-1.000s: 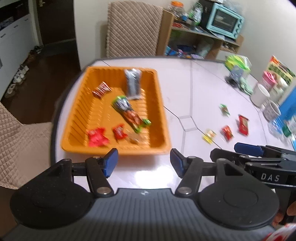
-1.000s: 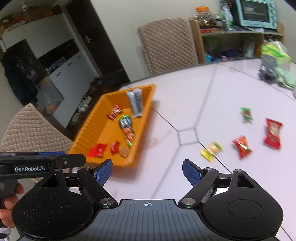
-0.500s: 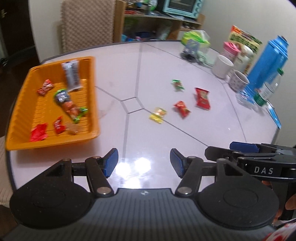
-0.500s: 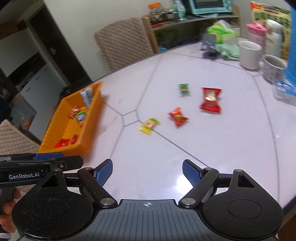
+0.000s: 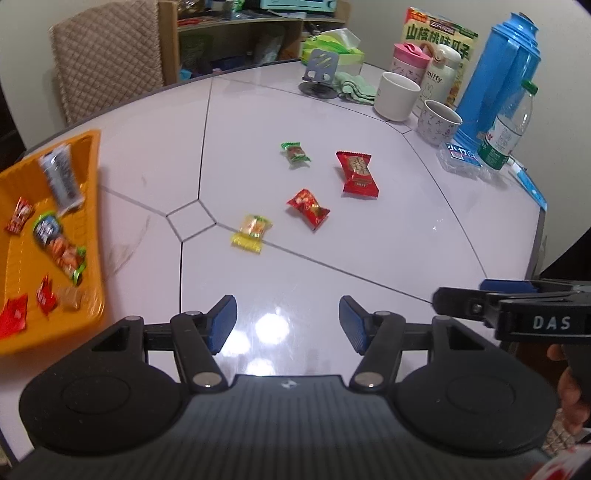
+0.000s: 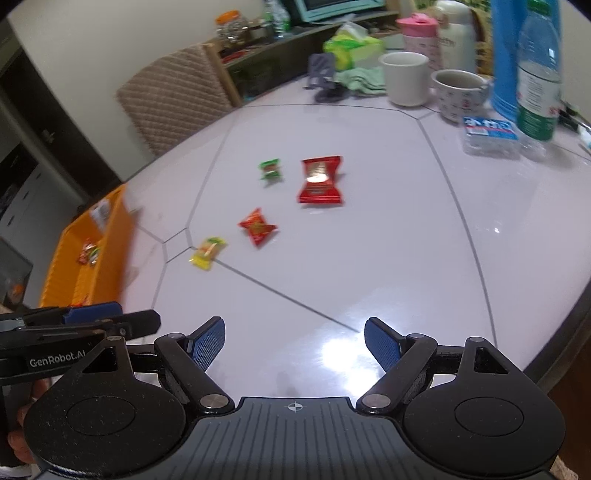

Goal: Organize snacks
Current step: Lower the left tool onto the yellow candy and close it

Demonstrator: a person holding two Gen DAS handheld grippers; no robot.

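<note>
Several snacks lie loose mid-table: a yellow packet (image 5: 252, 232) (image 6: 207, 252), a small red packet (image 5: 308, 208) (image 6: 257, 231), a larger red packet (image 5: 357, 172) (image 6: 320, 180) and a green candy (image 5: 294, 153) (image 6: 270, 169). An orange basket (image 5: 92, 173) (image 6: 62, 254) at the left holds several snacks. My left gripper (image 5: 287, 323) is open and empty above the near table, short of the yellow packet. My right gripper (image 6: 294, 341) is open and empty, also near the front edge. Each gripper shows in the other's view.
At the back right stand two mugs (image 5: 397, 95) (image 5: 439, 121), a blue thermos (image 5: 498, 74), a water bottle (image 5: 506, 125), a pink cup (image 5: 410, 61), a snack box (image 5: 441, 35), a phone stand (image 5: 319, 72) and a green cloth (image 5: 354, 88). A quilted chair (image 5: 107, 55) stands behind the table.
Both grippers have swung right, away from the orange basket and toward the loose snacks mid-table. Both stayed open and empty.
</note>
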